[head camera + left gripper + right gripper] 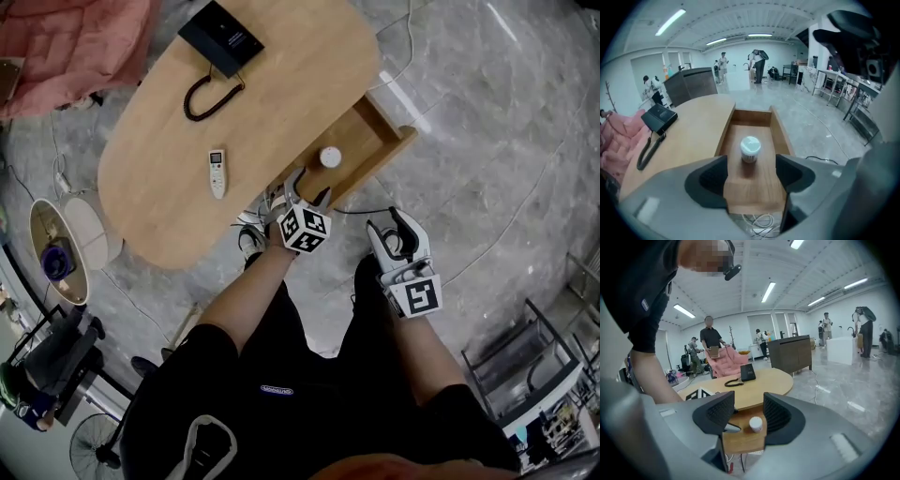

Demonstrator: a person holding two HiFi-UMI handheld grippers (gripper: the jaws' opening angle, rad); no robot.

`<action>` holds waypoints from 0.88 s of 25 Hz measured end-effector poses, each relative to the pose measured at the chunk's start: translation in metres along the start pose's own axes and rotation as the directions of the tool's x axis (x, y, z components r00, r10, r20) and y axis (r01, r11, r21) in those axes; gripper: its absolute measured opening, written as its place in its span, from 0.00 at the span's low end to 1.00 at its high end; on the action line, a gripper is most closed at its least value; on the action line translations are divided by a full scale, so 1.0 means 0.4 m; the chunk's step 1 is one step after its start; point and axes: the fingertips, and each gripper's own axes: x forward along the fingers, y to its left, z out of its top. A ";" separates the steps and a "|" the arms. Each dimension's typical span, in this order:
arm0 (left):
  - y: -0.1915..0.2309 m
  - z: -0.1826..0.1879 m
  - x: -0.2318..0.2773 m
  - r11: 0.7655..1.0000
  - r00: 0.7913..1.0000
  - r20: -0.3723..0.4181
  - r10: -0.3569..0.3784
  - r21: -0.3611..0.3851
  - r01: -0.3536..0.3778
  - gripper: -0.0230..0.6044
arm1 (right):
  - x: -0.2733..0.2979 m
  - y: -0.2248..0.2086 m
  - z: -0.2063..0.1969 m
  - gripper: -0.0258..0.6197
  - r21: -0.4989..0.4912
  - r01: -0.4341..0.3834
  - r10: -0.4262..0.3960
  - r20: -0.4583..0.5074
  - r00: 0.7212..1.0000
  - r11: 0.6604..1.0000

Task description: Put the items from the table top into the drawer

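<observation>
**Item 1, jar** point(330, 157): small and round with a white lid, standing upright on the floor of the open drawer point(366, 131), about mid-width and apart from both side walls. The left gripper view shows a band of dark print on its label point(750, 149); the lettering is too small to read.

**Item 2, drawer:** light wood, pulled out from the table's edge over the grey marbled floor. The jar is its only visible content.

**Item 3, left gripper** point(307, 192): held at the drawer's front end, jaws spread wide with nothing between them. The jar stands further in, well clear of the pads point(711, 180). Its marker cube point(305, 229) bears black-and-white squares.

**Item 4, right gripper** point(392, 230): held over the floor, apart from the drawer, jaws spread and empty. In its own view the jar point(755, 424) shows through the gap but lies well beyond.

**Item 5, table** point(281, 94): rounded wooden top, carrying:
- remote control point(217, 172), white, lying flat near the middle; its markings are unreadable.
- desk telephone point(221, 37), black, at the far end; faint print on top is illegible. Its curled cord point(208, 97) trails across the wood.

**Item 6, pink fabric** point(66, 47): bunched beside the telephone end of the table.

**Item 7, white cable** point(761, 220): coiled on the floor below the drawer front.
</observation>
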 end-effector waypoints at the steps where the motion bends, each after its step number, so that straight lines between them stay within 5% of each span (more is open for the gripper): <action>1: 0.002 -0.001 -0.019 0.999 1.000 0.009 -0.002 0.033 0.002 0.55 | 0.022 0.010 -0.003 0.36 -0.008 -0.006 0.006 -0.015 1.000 1.000; 8: 0.085 -0.033 -0.178 0.991 0.996 0.086 0.031 0.125 -0.042 0.55 | 0.195 0.116 -0.057 0.36 -0.048 -0.056 0.050 -0.124 0.991 0.997; 22: 0.387 -0.272 -0.420 0.971 0.969 0.072 0.236 -0.050 -0.232 0.55 | 0.459 0.358 -0.070 0.38 -0.055 -0.130 0.118 -0.177 0.977 0.990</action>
